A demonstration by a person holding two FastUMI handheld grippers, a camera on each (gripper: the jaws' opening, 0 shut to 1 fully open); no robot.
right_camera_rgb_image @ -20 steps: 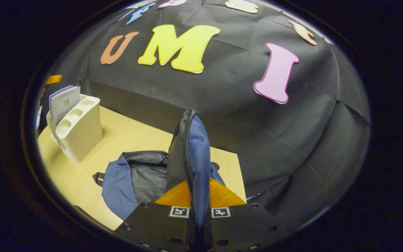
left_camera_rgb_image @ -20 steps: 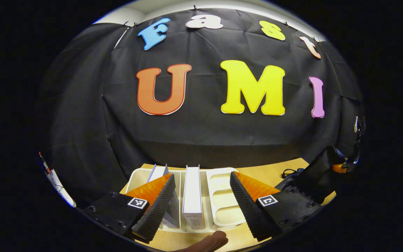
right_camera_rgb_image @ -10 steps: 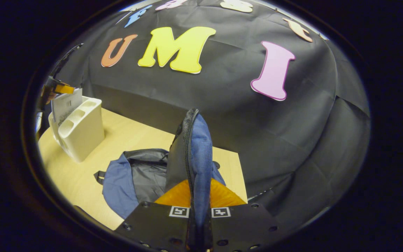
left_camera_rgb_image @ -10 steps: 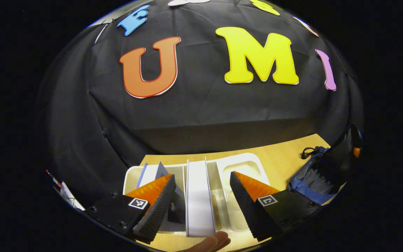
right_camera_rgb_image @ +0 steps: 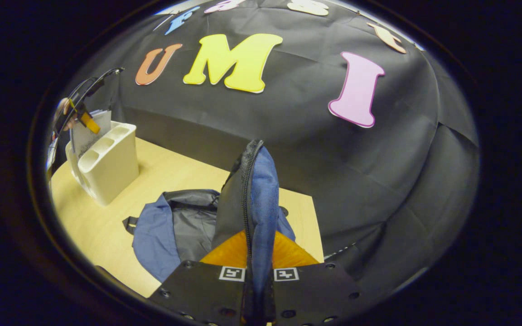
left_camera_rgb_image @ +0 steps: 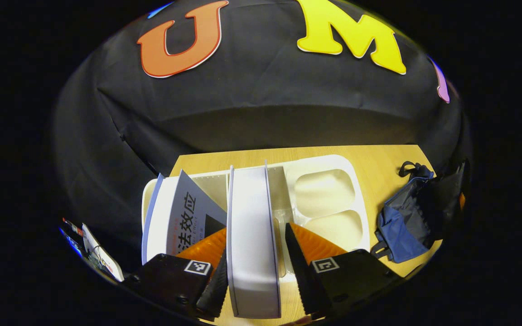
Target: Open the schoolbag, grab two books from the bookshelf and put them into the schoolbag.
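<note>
A white book [left_camera_rgb_image: 252, 235] stands upright in the white bookshelf [left_camera_rgb_image: 329, 160], beside a leaning grey-covered book [left_camera_rgb_image: 188, 213]. My left gripper [left_camera_rgb_image: 255, 228] is open and straddles the white book; its left finger touches the book, and a thin gap remains at the right finger. The blue schoolbag [left_camera_rgb_image: 401, 222] lies to the right on the table. In the right gripper view, my right gripper [right_camera_rgb_image: 259, 233] is shut on the schoolbag's zipped flap [right_camera_rgb_image: 254, 181] and holds it upright over the open bag [right_camera_rgb_image: 175, 226]. Far left, the left gripper [right_camera_rgb_image: 79, 117] hangs over the bookshelf [right_camera_rgb_image: 107, 167].
The wooden table [right_camera_rgb_image: 170, 172] ends close behind the bag at the black cloth wall. The bookshelf's right-hand compartments [left_camera_rgb_image: 324, 190] hold nothing. A small white object with wires [left_camera_rgb_image: 100, 260] sits off the table's left side.
My left gripper has come down over the bookshelf and its fingers have narrowed around the white book. The right gripper keeps holding the flap up, nearly still.
</note>
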